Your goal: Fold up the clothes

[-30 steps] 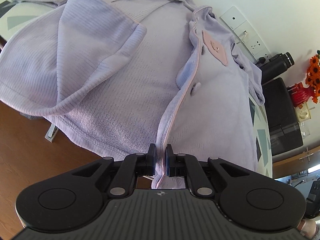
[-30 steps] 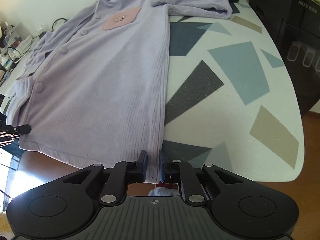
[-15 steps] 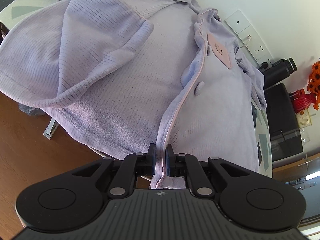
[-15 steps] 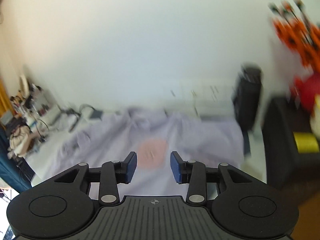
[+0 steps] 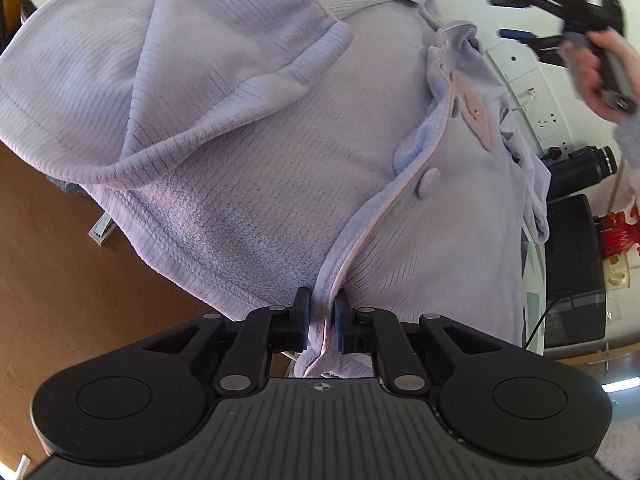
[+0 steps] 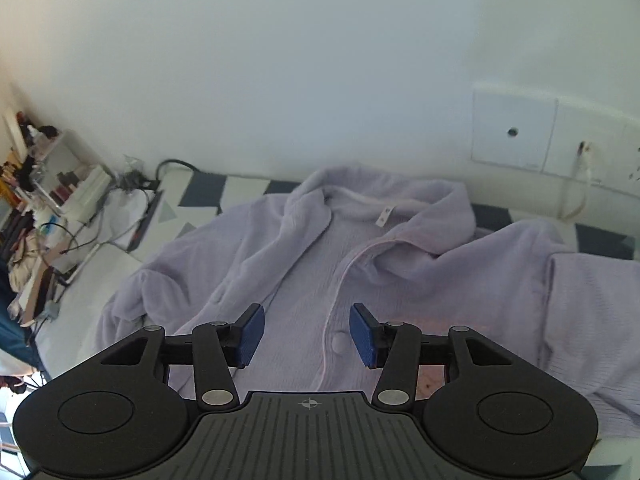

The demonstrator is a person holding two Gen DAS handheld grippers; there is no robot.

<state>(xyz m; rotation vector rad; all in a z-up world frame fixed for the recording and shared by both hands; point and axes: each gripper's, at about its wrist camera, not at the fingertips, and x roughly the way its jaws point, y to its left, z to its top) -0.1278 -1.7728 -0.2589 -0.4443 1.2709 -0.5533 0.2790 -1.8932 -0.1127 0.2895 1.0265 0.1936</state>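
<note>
A lilac fleece jacket lies spread on the table, front unbuttoned, with a pink pocket patch. My left gripper pinches the bottom of its front edge; the jaws are opening slightly and the cloth is still between the pads. In the left wrist view my right gripper shows far off, in a hand above the collar end. My right gripper hovers over the jacket below the collar. Its jaws are opening and nothing is between them. A button lies under the gap.
White wall sockets sit behind the collar. A black flask and a black box stand at the right. Cables and clutter fill the table's left end. The patterned table meets the wall. Wooden floor lies below.
My right gripper let go of the jacket's bottom hem, opened, and swept up to the collar end. My left gripper kept its hold on the front edge and rolled a little.
</note>
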